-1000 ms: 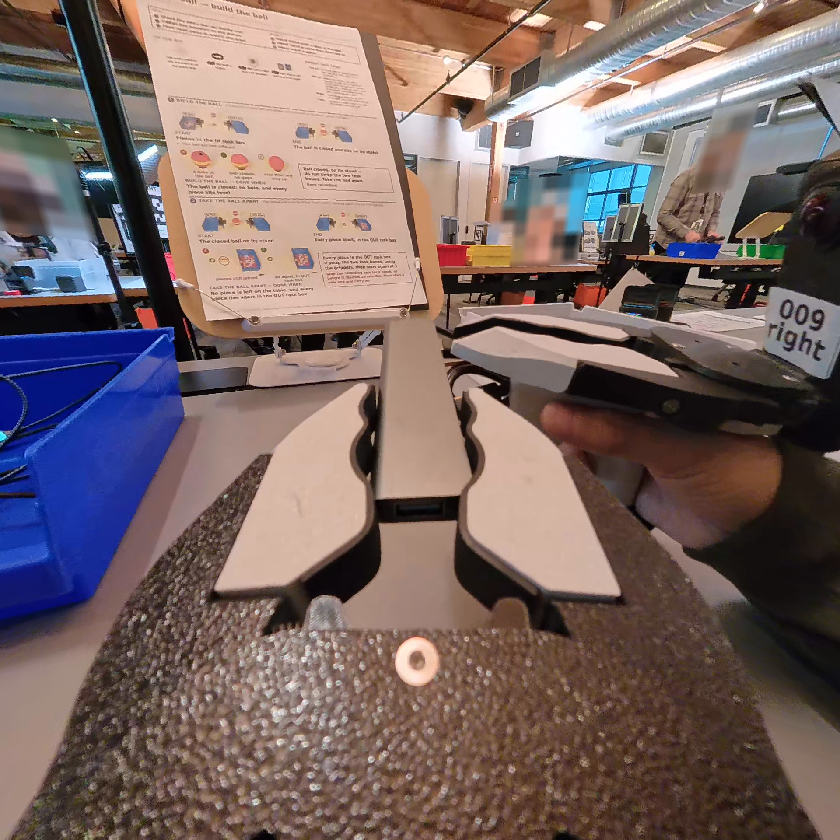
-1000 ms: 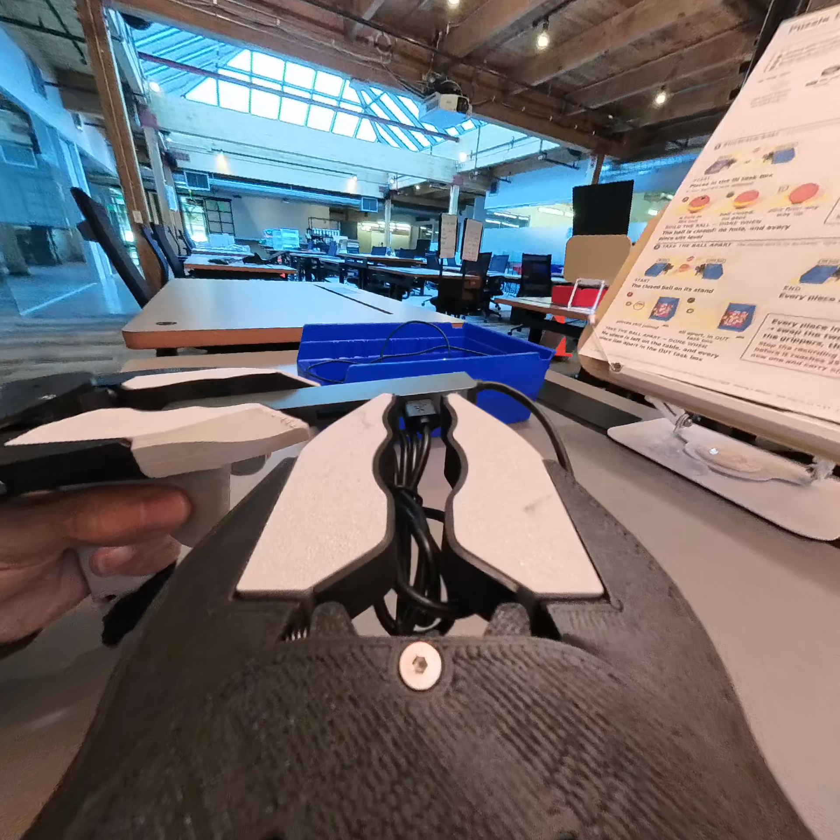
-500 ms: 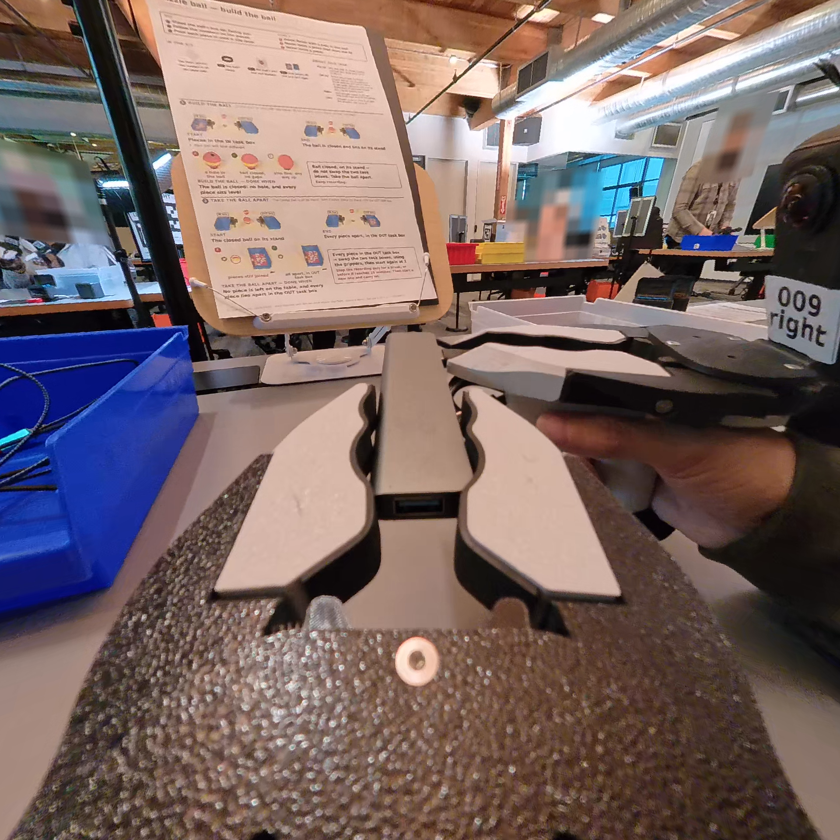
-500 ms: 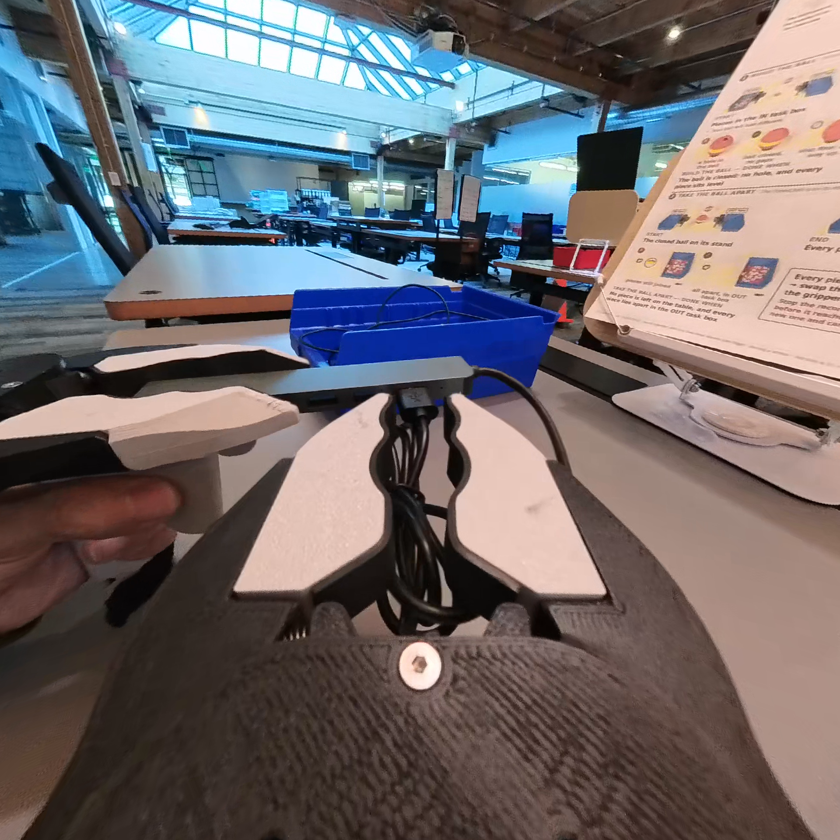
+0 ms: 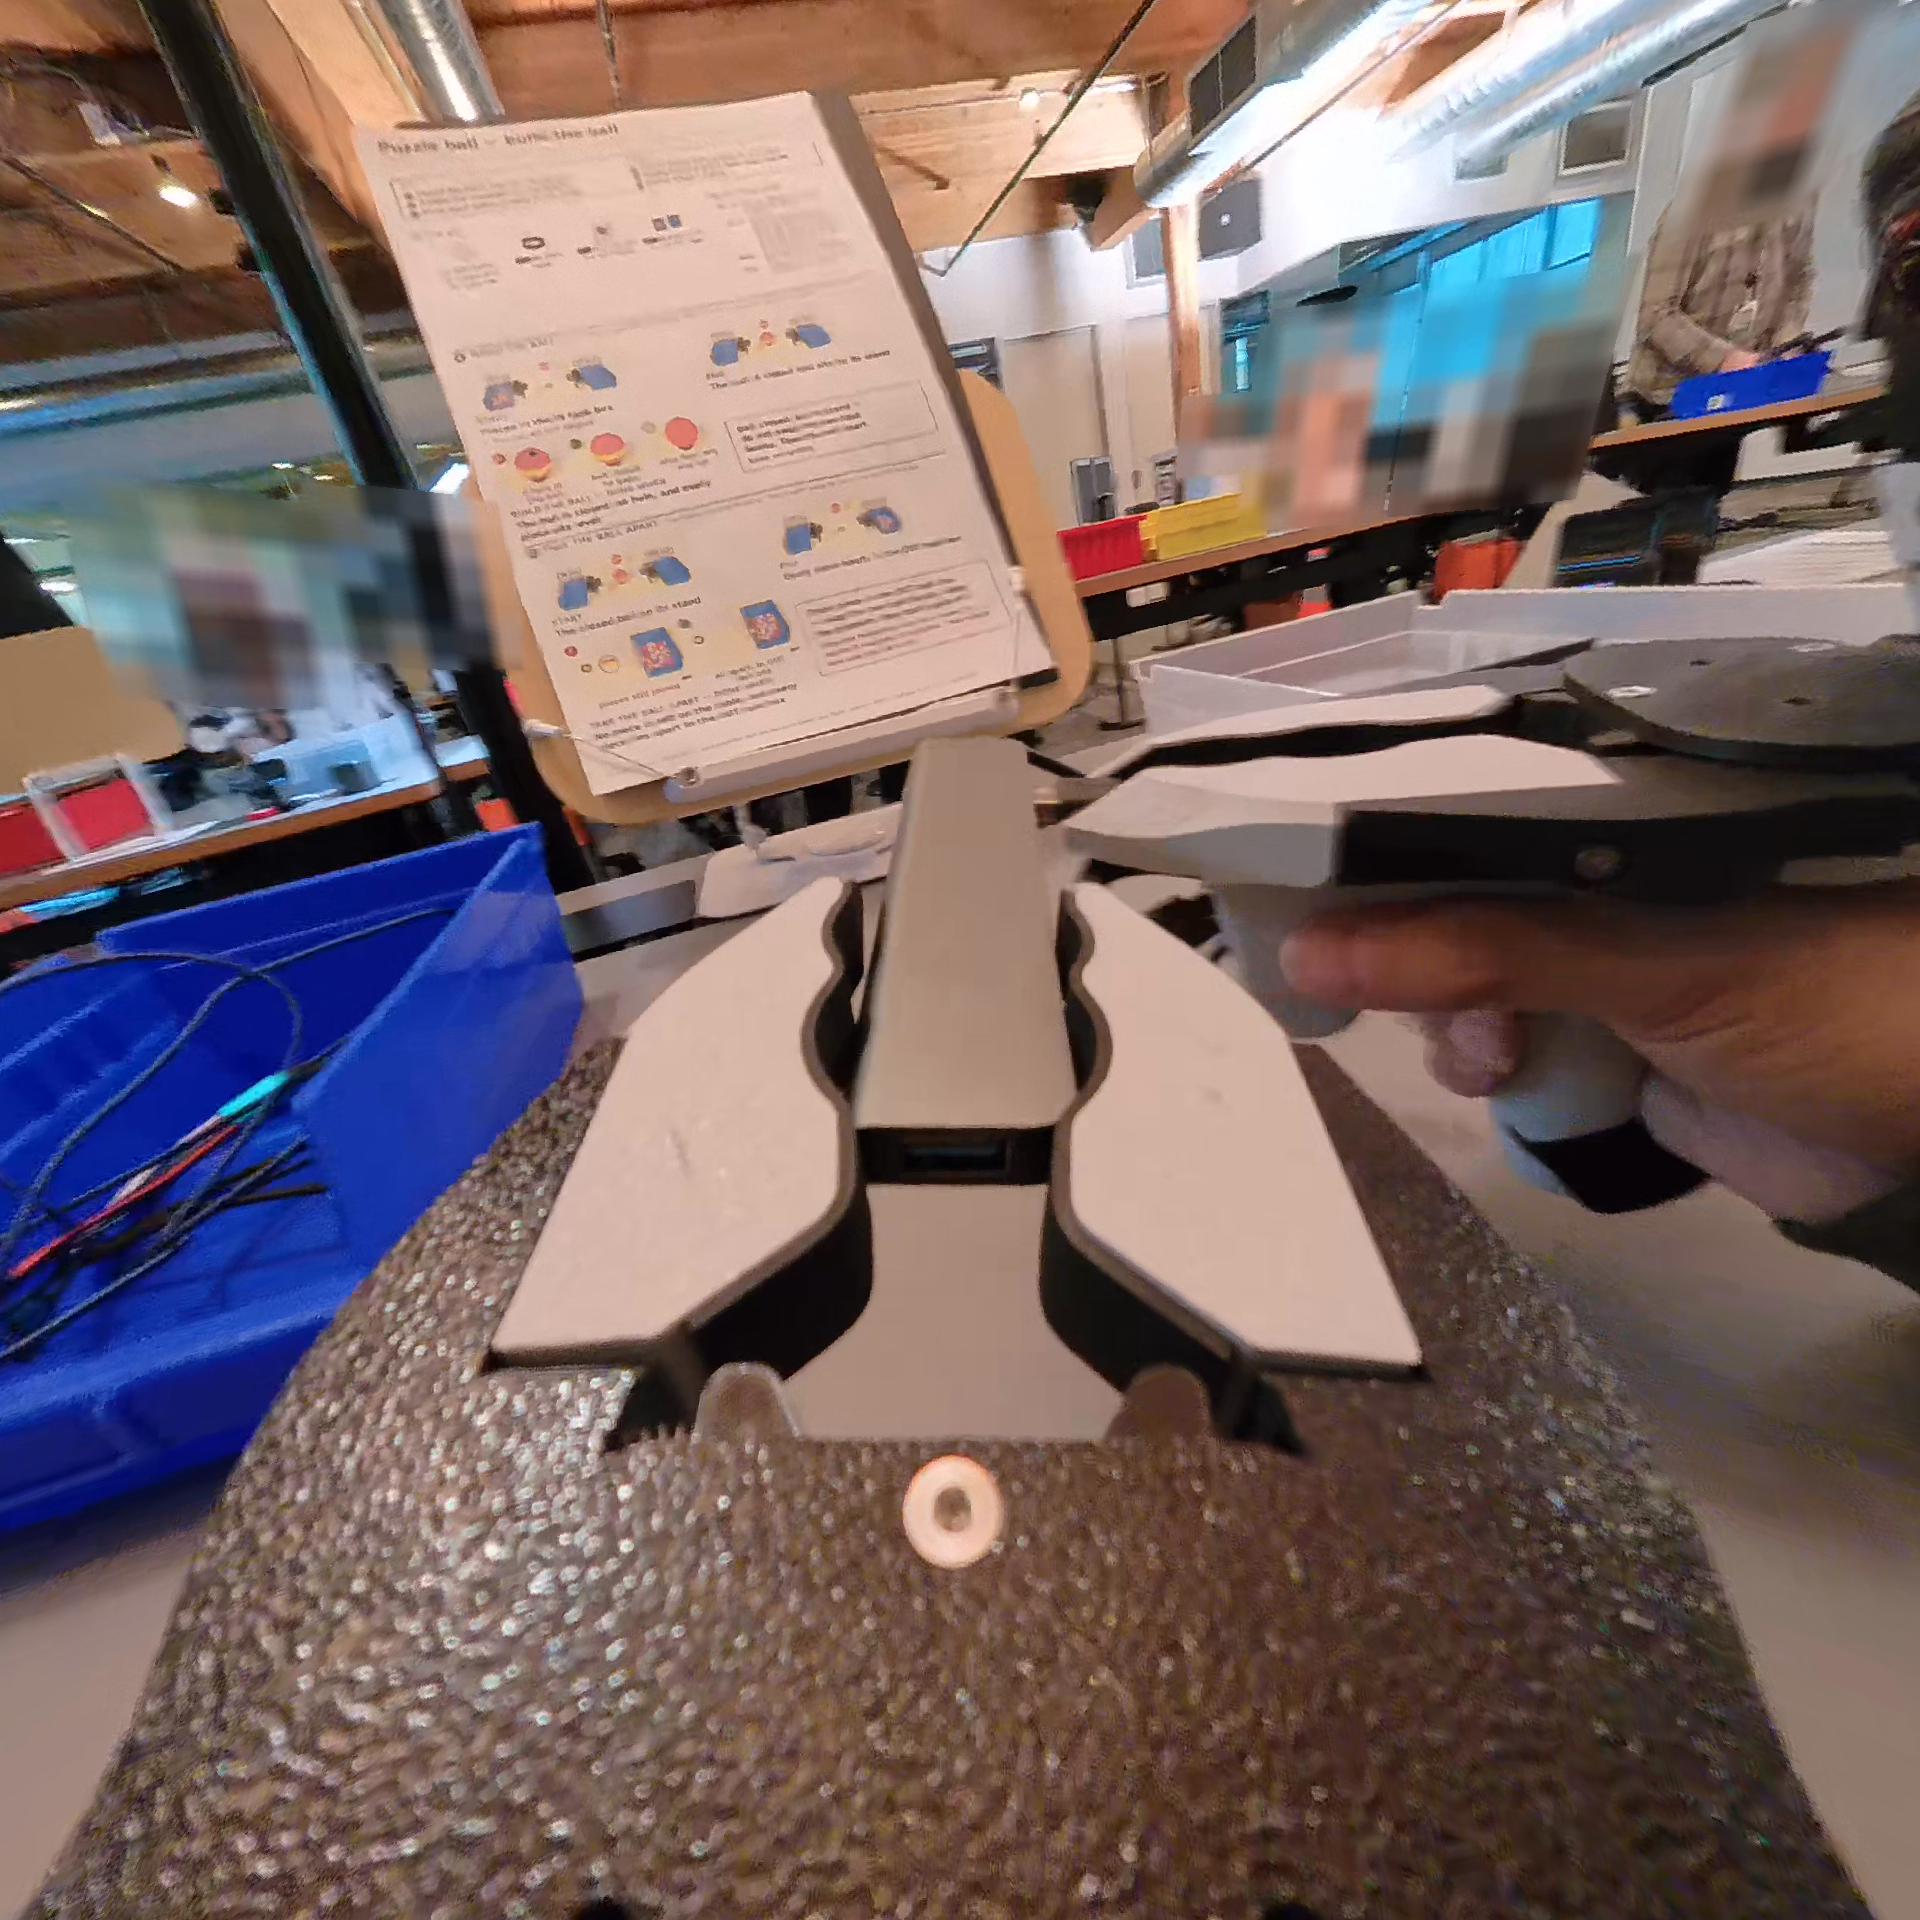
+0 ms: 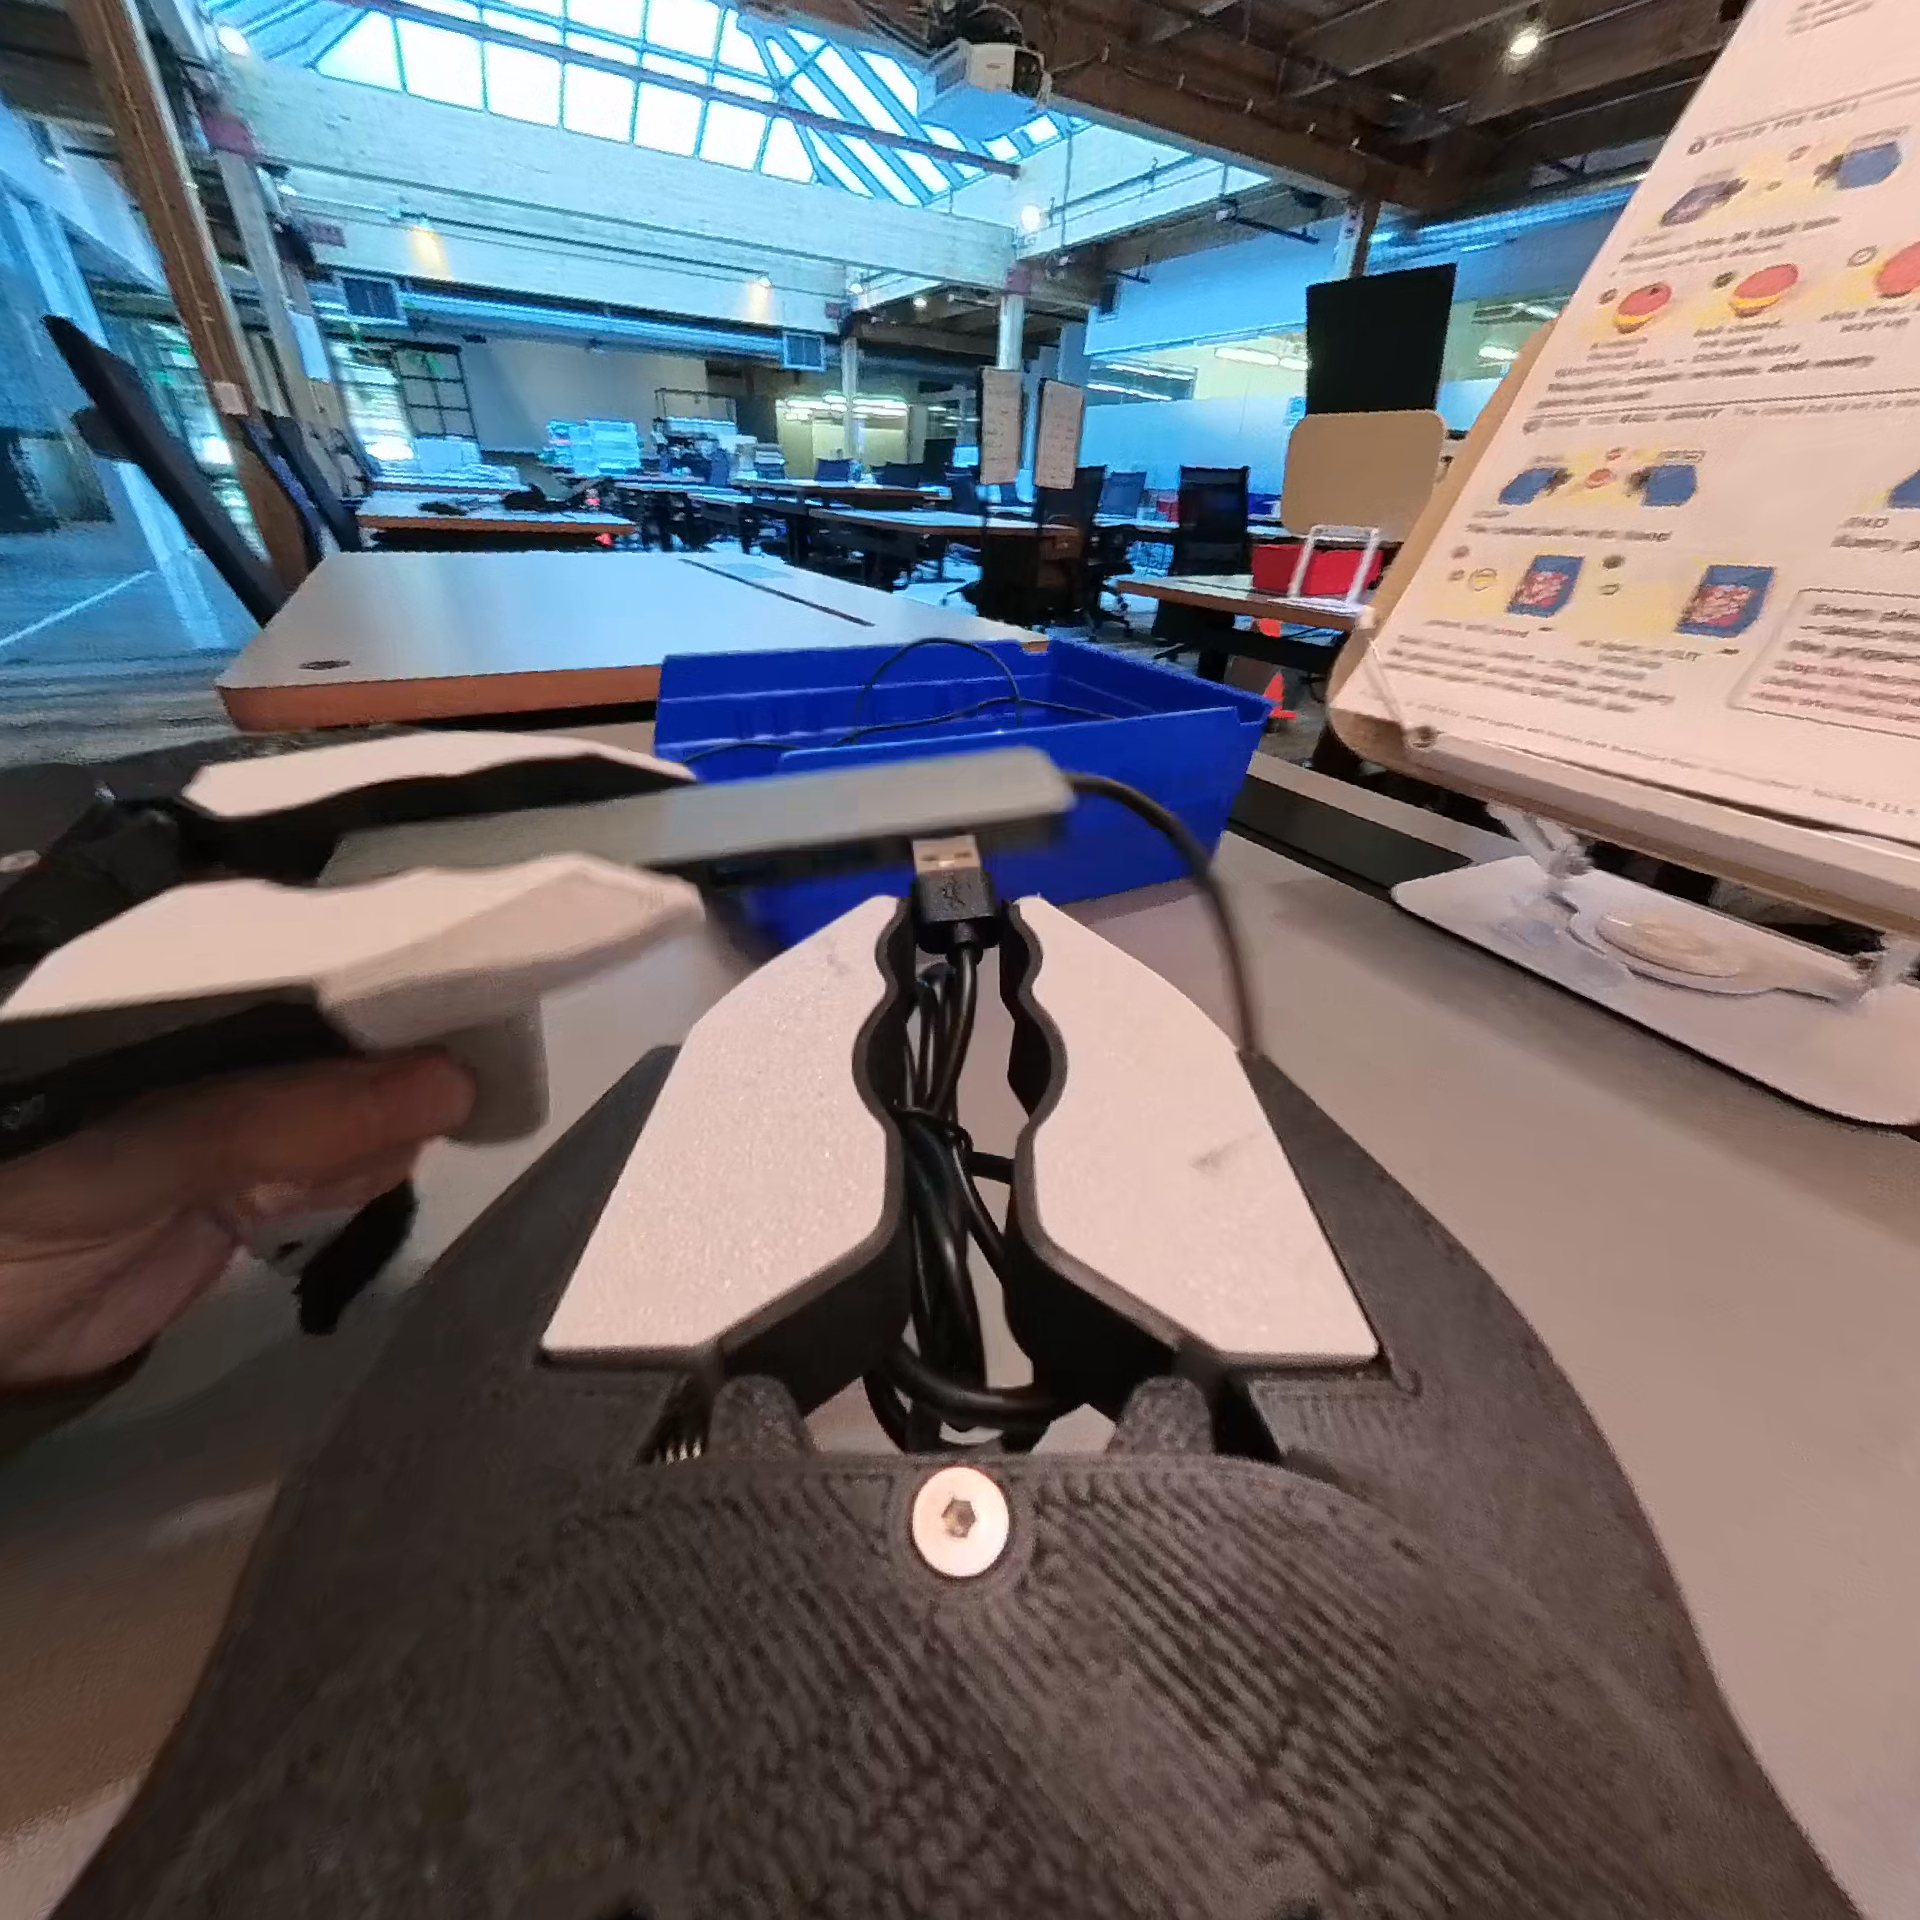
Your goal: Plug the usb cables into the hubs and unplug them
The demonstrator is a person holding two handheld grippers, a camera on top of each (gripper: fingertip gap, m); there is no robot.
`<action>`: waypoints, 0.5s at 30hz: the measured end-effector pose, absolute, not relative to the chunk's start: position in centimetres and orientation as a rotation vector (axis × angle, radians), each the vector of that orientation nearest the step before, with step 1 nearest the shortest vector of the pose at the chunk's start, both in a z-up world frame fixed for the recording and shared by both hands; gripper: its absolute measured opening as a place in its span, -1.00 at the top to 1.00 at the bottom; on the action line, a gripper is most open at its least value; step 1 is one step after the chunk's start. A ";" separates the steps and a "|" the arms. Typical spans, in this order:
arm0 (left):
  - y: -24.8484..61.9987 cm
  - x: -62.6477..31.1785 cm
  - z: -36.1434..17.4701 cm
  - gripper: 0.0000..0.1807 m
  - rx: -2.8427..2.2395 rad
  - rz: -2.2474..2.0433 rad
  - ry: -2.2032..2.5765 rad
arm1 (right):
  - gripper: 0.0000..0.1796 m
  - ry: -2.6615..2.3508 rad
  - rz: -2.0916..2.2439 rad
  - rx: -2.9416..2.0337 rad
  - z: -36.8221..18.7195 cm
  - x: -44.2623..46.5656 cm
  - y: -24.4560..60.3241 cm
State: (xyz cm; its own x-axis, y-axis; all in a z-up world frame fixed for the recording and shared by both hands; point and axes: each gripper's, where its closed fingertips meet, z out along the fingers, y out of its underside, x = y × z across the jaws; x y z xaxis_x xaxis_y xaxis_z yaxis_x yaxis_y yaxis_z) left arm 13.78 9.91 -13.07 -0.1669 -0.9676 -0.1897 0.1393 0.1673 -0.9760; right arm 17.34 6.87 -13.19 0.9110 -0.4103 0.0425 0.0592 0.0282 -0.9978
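Observation:
My left gripper [image 5: 961,896] is shut on a flat grey USB hub [image 5: 966,966] and holds it above the table, one port facing the camera. My right gripper [image 6: 951,920] is shut on a black USB cable [image 6: 940,1122] just behind its plug [image 6: 945,871]. The plug's bare metal end shows right at the hub's side edge [image 6: 852,805]; I cannot tell if its tip is still in the port. The left gripper [image 6: 675,831] shows in the right wrist view, and the right gripper [image 5: 1091,795] in the left wrist view. The hub's own lead [image 6: 1205,883] hangs from its far end.
A blue bin [image 5: 343,1049] with several loose cables stands left of the hub and shows behind it in the right wrist view [image 6: 1091,717]. An instruction sheet on a stand [image 5: 717,468] stands at the table's back. A white tray [image 5: 1340,665] lies far right. My right fingertips sit around 5 cm from my left ones.
The plug, pushed fully into the hub's side before, has drawn back so its metal end now shows. The two grippers have moved slightly apart.

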 end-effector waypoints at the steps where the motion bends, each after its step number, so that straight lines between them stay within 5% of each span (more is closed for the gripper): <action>1: 12.4 14.0 -12.9 0.62 -0.987 -1.170 1.221 | 0.83 0.307 -0.411 -1.480 -12.8 17.8 6.2; 10: 17.7 11.3 -9.0 0.62 -0.964 -1.280 1.112 | 0.82 0.388 -0.630 -1.347 -4.8 22.6 -3.4; 15: 16.8 11.6 -10.1 0.62 -0.990 -1.338 1.130 | 0.82 0.481 -0.941 -1.547 -8.2 28.2 -12.7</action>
